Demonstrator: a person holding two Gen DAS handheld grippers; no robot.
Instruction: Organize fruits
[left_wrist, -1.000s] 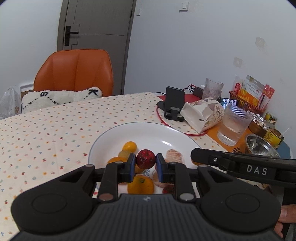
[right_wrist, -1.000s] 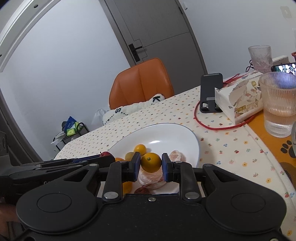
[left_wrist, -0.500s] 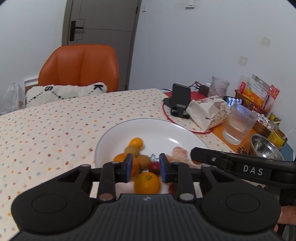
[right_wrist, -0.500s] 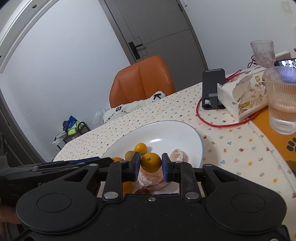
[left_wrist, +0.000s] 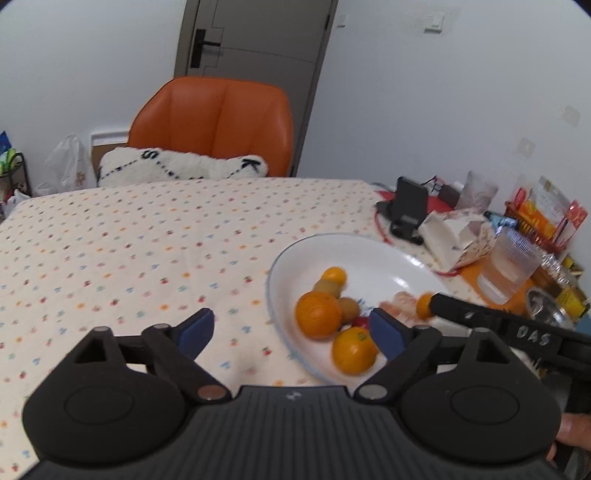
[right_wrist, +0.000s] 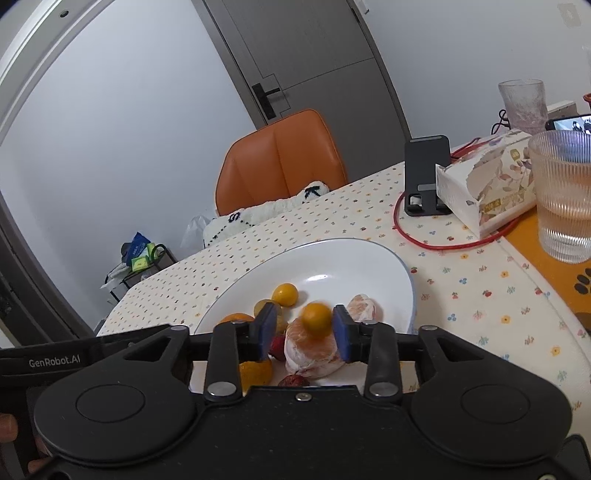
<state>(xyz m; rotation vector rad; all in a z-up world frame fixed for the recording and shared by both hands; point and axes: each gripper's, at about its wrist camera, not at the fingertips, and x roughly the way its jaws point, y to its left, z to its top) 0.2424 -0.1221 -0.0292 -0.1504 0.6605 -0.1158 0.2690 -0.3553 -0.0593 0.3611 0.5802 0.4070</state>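
Left wrist view
Left gripper (left_wrist: 291, 330): jaws spread wide, nothing between the blue pads; it hangs over the spotted tablecloth (left_wrist: 147, 251) at the near left rim of the plate.
Plate (left_wrist: 376, 254): white, shallow, with a thin blue edge, set on the cloth toward the right.
Fruit on the plate: a large orange (left_wrist: 318, 315) with dimpled skin, a second orange (left_wrist: 354, 350) nearer the camera carrying a small sticker, two brownish-green kiwis (left_wrist: 349, 308), a small mandarin (left_wrist: 333, 276) at the back, and a peeled, pale segment cluster (left_wrist: 402, 301), blurred.
Right gripper, seen side-on (left_wrist: 443, 306): a small orange fruit sits at its fingertips; I cannot tell from here whether it is pinched.

Right wrist view
Right gripper (right_wrist: 304, 328): pads parted, with a gap on the left; the small orange kumquat (right_wrist: 316, 319) lies against the right pad only, blurred, just above the fruit pile, so it does not look gripped.
Peeled mandarin (right_wrist: 314, 352): white pith over orange flesh, directly under the kumquat; a second peeled one (right_wrist: 364, 308) lies behind it.
Red fruit (right_wrist: 293, 380): small, dark, at the plate's near edge.
Beyond the plate: a tissue box (right_wrist: 487, 192), a ribbed glass (right_wrist: 565, 199), a phone stand (right_wrist: 426, 173) and an orange chair (right_wrist: 280, 162).
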